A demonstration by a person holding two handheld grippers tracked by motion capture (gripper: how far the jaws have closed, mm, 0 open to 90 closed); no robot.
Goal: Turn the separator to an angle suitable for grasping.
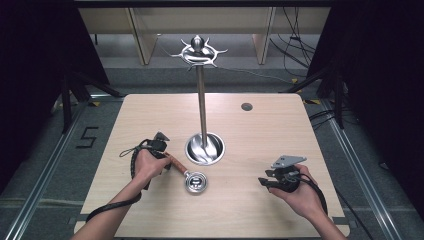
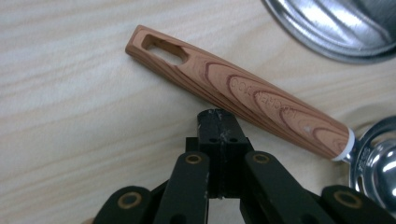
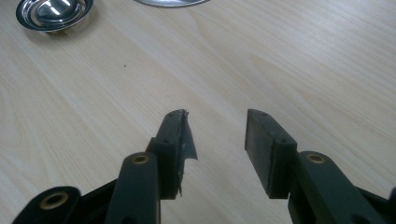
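High view: pale wooden table (image 1: 150, 110), largest thing in sight, bearing at mid-depth a tall steel stand (image 1: 202, 107) with a round dished base and a spiked ring of hooks on top. Just nearer than the base, slightly left, a small steel measuring cup (image 1: 195, 181) flat on the wood, its wood-grain handle (image 1: 176, 163) slanting up-left toward the left gripper (image 1: 159, 145).

Left gripper view: left gripper's jaws pressed together, holding nothing, tips just beside the handle's (image 2: 243, 98) near edge, whether touching cannot tell; slotted hanging hole at the handle's far-left end.

Right gripper view: right gripper (image 3: 215, 140) spread, nothing between the pads, bare wood beneath; seen from above, near right of the table, well apart from the cup.

Step in hand, by judgement: approach to the handle, no grasp yet. Next move calls for parting the left jaws, straddling the handle mid-length, then pinching and lifting toward a hook.
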